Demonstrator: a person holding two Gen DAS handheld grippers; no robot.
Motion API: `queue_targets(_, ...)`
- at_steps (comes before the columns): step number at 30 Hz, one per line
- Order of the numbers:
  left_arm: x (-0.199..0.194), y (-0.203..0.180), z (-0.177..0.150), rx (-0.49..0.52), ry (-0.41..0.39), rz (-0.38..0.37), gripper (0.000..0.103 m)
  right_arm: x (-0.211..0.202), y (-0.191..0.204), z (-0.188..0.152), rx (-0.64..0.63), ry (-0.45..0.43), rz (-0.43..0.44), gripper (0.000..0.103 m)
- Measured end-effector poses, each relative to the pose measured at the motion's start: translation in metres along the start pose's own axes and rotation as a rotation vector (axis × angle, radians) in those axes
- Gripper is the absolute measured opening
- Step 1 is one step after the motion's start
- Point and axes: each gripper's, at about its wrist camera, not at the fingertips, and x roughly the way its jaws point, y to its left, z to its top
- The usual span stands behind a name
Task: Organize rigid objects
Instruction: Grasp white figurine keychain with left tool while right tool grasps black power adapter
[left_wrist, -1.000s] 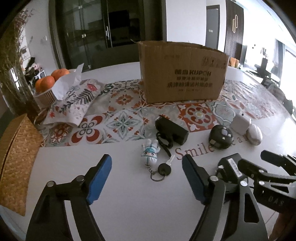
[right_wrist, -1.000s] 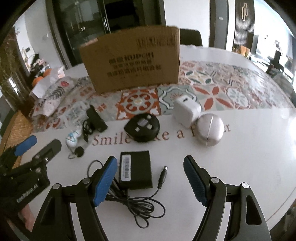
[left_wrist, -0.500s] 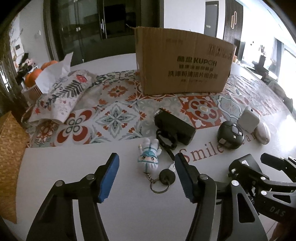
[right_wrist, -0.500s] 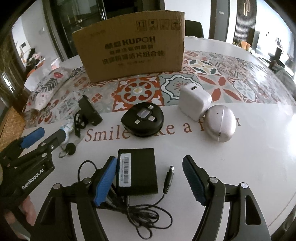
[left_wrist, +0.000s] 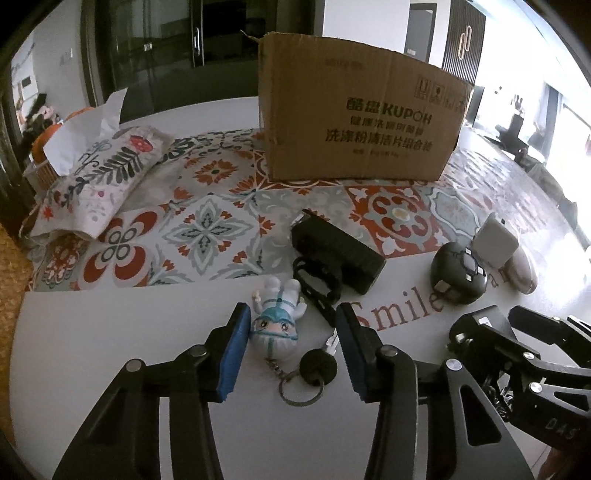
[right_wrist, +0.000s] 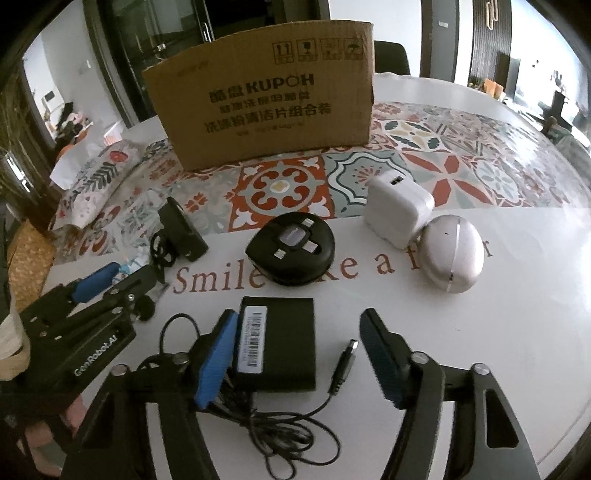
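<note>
My left gripper (left_wrist: 291, 347) is open, its blue pads either side of a small astronaut keychain figure (left_wrist: 277, 320) with a black key (left_wrist: 317, 366) on a ring. My right gripper (right_wrist: 298, 354) is open around a flat black power adapter (right_wrist: 277, 347) with a barcode label and a coiled cable (right_wrist: 295, 435). A second black adapter (left_wrist: 338, 251) lies beyond the figure. A round black cable case (right_wrist: 290, 249), a white charger (right_wrist: 400, 208) and a silver egg-shaped case (right_wrist: 452, 253) lie farther back. A brown cardboard box (right_wrist: 266, 110) stands behind them.
A patterned runner (left_wrist: 207, 229) covers the table's middle. A floral tissue pouch (left_wrist: 99, 184) and a basket of oranges (left_wrist: 40, 147) sit at the far left. A woven mat (left_wrist: 11, 266) lies at the left edge. The left gripper shows in the right wrist view (right_wrist: 110, 284).
Both grippers moved forward and lower. The left one closed in around the keychain figure with narrower jaws. The right one now straddles the flat black adapter.
</note>
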Motion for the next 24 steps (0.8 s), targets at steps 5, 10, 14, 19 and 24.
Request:
queue_targets(5, 0.005, 0.001, -0.001, -0.004, 0.016, 0.004, 0.028, 0.000, 0.004, 0.003, -0.019, -0.005, 0.022, 0.046)
queue_targets(10, 0.002, 0.000, -0.003, -0.012, 0.014, -0.012, 0.026, -0.001, 0.006, 0.002, -0.032, -0.014, 0.028, 0.043)
queue_targets(14, -0.006, -0.001, -0.004, -0.018, -0.005, -0.016, 0.026, -0.001, 0.003, 0.002, -0.030, -0.011, 0.038, 0.043)
queue_targets(19, -0.018, -0.004, -0.002, -0.014, -0.029, -0.012, 0.026, -0.004, 0.001, 0.001, -0.025, -0.012, 0.053, 0.043)
queue_targets(24, -0.033, -0.012, -0.003, -0.020, -0.049, -0.019, 0.026, -0.013, -0.006, 0.001, -0.025, -0.029, 0.077, 0.043)
